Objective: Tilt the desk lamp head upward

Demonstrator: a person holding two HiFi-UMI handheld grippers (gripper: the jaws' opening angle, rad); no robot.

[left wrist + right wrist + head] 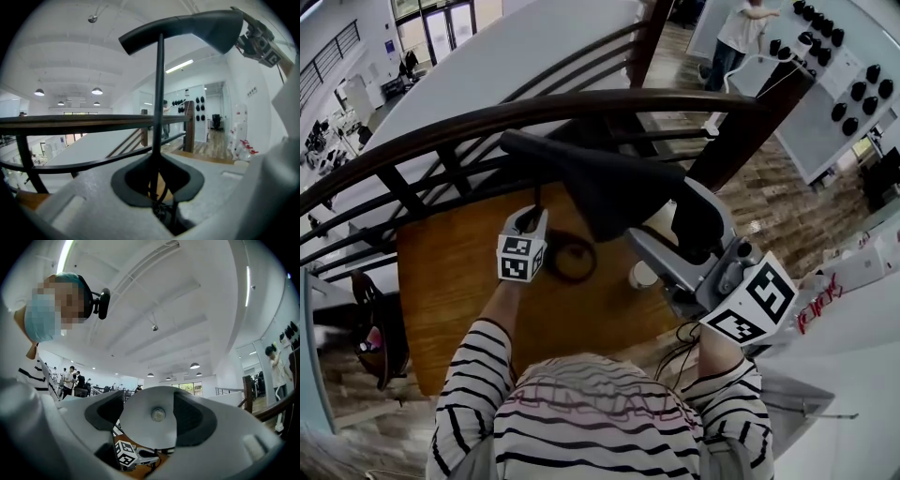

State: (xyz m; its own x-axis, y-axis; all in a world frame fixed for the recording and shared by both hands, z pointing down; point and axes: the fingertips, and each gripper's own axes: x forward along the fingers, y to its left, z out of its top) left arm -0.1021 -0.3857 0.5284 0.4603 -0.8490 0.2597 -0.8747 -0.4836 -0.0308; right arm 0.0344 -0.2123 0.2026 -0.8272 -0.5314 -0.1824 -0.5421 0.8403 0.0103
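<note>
The desk lamp stands on the wooden table (450,281), with its round ring base (572,259) beside my left gripper. Its black head (609,187) stretches over the table; in the left gripper view the head (187,28) hangs overhead on a thin dark pole (159,117). My left gripper (531,217) (157,185) is shut on that pole low down. My right gripper (666,230) (157,418) is shut on the wide end of the head, whose white inside (140,427) with a small bulb fills the gap between its jaws. The right gripper (258,42) also shows from below, at the head's wide end.
A dark curved wooden railing (534,114) runs along the table's far side, with a drop behind it. A small white round object (642,275) sits on the table under the right gripper. Cables (680,337) hang at the near table edge. A person (736,33) stands far off.
</note>
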